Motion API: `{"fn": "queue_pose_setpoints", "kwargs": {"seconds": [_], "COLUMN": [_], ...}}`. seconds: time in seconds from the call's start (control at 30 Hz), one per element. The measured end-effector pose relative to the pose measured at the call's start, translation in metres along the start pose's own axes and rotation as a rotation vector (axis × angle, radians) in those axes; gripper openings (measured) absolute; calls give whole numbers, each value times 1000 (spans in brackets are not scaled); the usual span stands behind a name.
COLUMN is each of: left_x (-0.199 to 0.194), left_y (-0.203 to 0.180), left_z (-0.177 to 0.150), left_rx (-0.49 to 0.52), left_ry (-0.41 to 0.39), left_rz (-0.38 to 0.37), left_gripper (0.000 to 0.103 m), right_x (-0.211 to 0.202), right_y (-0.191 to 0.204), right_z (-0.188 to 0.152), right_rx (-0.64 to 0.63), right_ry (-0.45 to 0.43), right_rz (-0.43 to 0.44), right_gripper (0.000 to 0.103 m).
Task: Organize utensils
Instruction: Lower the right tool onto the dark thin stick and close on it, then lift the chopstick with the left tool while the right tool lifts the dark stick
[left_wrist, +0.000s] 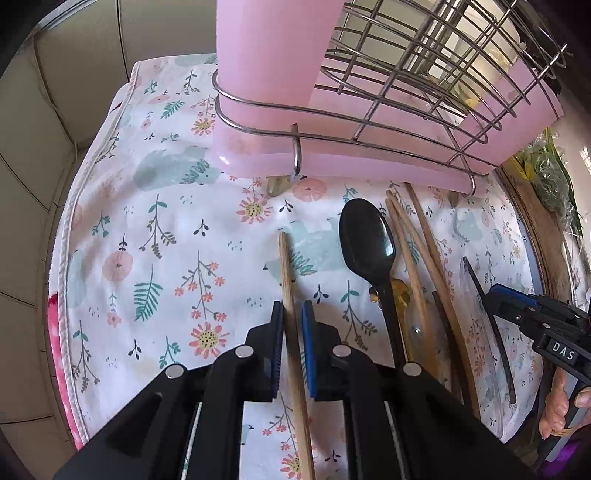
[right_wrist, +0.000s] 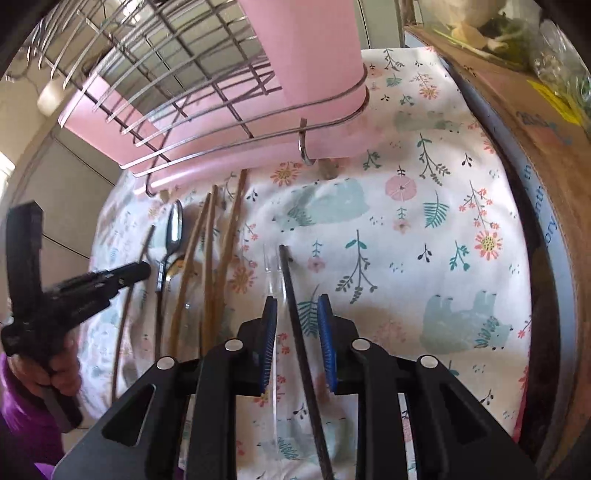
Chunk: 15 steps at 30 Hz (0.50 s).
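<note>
My left gripper (left_wrist: 292, 314) has its blue pads on either side of a wooden chopstick (left_wrist: 287, 273) that points toward the rack; the left pad touches it, a small gap shows on the right. A black spoon (left_wrist: 367, 240) and several wooden chopsticks (left_wrist: 413, 243) lie to its right on the floral cloth (left_wrist: 155, 236). My right gripper (right_wrist: 297, 314) is open around a black chopstick (right_wrist: 291, 288) that lies on the cloth beside a clear plastic utensil (right_wrist: 271, 273). The pink and wire utensil rack (left_wrist: 332, 92) stands at the back.
A cardboard box (right_wrist: 524, 122) with greenery runs along the right side of the cloth. Beige cushions (left_wrist: 55, 129) border the left. The left gripper also shows in the right wrist view (right_wrist: 136, 271), above the spoon (right_wrist: 174, 229).
</note>
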<state>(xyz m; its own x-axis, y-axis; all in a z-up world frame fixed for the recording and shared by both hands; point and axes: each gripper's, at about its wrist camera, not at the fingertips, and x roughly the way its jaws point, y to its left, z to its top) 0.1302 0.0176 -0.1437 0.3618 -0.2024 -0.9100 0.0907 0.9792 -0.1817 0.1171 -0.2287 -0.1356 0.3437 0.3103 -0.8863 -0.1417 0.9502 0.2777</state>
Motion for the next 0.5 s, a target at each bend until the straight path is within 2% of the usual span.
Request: {"fn": "queue_pose_setpoints", "kwargs": {"seconds": [0.07, 0.17, 0.27, 0.4, 0.5], "left_x": [1, 3, 4, 4, 0], "left_y": [-2, -4, -7, -9, -7], "left_z": [1, 3, 3, 0, -2], "left_rx": [15, 25, 42, 63, 42], "left_ry": [-1, 4, 4, -13, -23], "left_rz": [7, 18, 31, 47, 36], "left_gripper": [9, 9, 9, 6, 5], "right_x": [7, 10, 19, 24, 16], "right_y": [2, 9, 25, 37, 40], "right_z": [-1, -1, 0, -1, -5], "right_rx": [-22, -61, -95, -118, -101], "right_ry": [18, -1, -24, -57, -100], "right_rz": [-36, -71, -124, -154, -158], "right_gripper": [23, 22, 9, 6, 5]}}
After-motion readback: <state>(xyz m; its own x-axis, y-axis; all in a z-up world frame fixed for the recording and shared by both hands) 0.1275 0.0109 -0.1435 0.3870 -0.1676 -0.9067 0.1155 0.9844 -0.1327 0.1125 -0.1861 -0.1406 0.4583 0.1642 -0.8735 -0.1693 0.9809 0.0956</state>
